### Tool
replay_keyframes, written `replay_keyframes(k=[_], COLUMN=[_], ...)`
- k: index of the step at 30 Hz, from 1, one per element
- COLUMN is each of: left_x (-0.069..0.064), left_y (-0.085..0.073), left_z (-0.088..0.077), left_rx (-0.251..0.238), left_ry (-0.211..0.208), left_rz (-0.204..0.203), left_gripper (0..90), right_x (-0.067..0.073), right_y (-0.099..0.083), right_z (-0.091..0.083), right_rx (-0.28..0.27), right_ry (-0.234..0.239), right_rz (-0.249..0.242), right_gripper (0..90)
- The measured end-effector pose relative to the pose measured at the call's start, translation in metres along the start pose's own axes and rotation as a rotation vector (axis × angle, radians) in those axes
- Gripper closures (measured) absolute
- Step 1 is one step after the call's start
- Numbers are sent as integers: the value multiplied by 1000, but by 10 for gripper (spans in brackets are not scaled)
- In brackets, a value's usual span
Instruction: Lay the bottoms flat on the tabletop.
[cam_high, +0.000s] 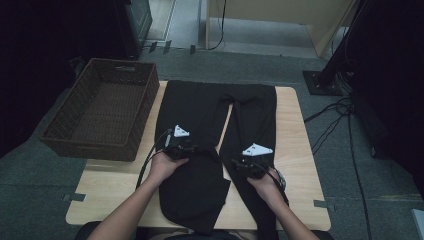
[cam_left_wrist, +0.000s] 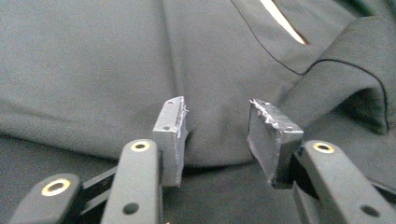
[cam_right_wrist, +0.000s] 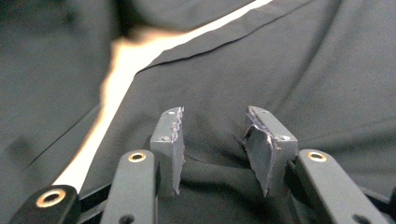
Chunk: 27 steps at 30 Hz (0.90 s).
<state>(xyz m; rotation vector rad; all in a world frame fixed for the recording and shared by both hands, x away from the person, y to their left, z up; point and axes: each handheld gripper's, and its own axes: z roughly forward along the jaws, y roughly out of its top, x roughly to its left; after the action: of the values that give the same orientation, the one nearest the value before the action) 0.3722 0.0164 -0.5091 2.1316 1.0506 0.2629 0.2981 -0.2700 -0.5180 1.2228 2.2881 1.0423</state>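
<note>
While both forearms reach in from the near edge of the wooden table (cam_high: 295, 130), a pair of black trousers (cam_high: 200, 107) lies spread flat over its middle, waistband at the far side and the two legs running toward the person. The left leg of the trousers is folded or bunched into a broad flap near the person, while the right leg runs straight to the near edge; a narrow strip of bare wood shows between the legs.

The left gripper (cam_high: 181, 148) sits low over the left leg, about halfway along it. Seen in the left gripper view, its jaws stand apart over the dark cloth (cam_left_wrist: 93, 70), with a soft fold of fabric lying between and just beyond the pads (cam_left_wrist: 173, 135); the pads do not press on it.

The right gripper (cam_high: 254, 166) hovers over the right leg, level with the left one. Its own view shows the jaws spread, with wrinkled cloth (cam_right_wrist: 327, 70) rising between the pads (cam_right_wrist: 172, 140) but not clamped.

A brown wicker basket (cam_high: 75, 135) stands at the left, just beside the table and partly over its edge, well apart from both grippers.
</note>
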Motion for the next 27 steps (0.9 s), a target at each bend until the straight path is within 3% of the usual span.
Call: replay_keyframes(k=[1,5,7,9,11,14,17,20,24,26,27], left_x=[1,0,-4,-8,-8,-8,-8,-7,-7,-7,-7], left_y=[2,3,1,-2,-3,-4,-7,-10,-10,-10,-11], left_z=[-2,-5,-4,-5,-5,-6,-6,-6,-8,-9,-10], left_rx=[27,33,59,45,42,37,19,2,8,12,18], left_ry=[-22,-66,-56,-39,-43,-36,-33,-36,-42,-46,-50], left_rz=[-12,-39,2,26,23,19,18,14,7,-1,3], left_gripper=[514,493,510,518,542,566,575,581,583,583,583], right_x=[3,4,-1,-6,-13,-14,-10,-6,-7,-7,-5], right_y=[-3,-7,-7,-6,1,10,24,33,37,37,36], right_z=[-4,-15,-17,-17,-18,-17,-7,14,40,43,44], right_rx=[8,55,58,52,-12,-56,-92,-78,-43,-31,-37], right_ry=[13,59,69,57,29,20,34,20,-57,-63,-73], right_rz=[-5,19,28,31,50,49,62,49,55,56,46], right_gripper=[579,575,561,543,541,543,534,515,487,482,535])
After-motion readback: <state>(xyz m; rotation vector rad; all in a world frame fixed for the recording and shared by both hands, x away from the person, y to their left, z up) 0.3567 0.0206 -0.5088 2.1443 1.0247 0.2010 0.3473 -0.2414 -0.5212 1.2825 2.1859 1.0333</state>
